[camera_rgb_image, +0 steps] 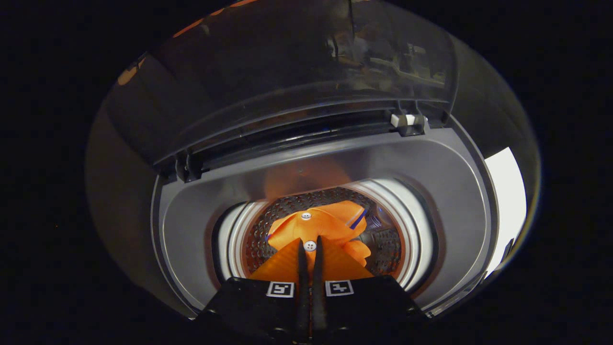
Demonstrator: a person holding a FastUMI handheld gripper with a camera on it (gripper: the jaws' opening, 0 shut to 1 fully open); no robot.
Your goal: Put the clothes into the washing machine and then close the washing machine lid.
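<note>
While clenched on orange garment (pixel 330 225), tool (pixel 310 245) over washer drum (pixel 383 239), lid (pixel 297 72) raised.

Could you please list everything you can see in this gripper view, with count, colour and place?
Garment: one, orange with white buttons and a blue stripe, hanging into the drum, pinched between the fingers.
Drum: one, perforated metal, below the opening, around the garment.
Washing machine top: one, grey, ringing the drum opening.
Lid: one, dark and see-through, raised open beyond the drum.
Gripper: one, fingers closed on the garment, above the drum.
</note>
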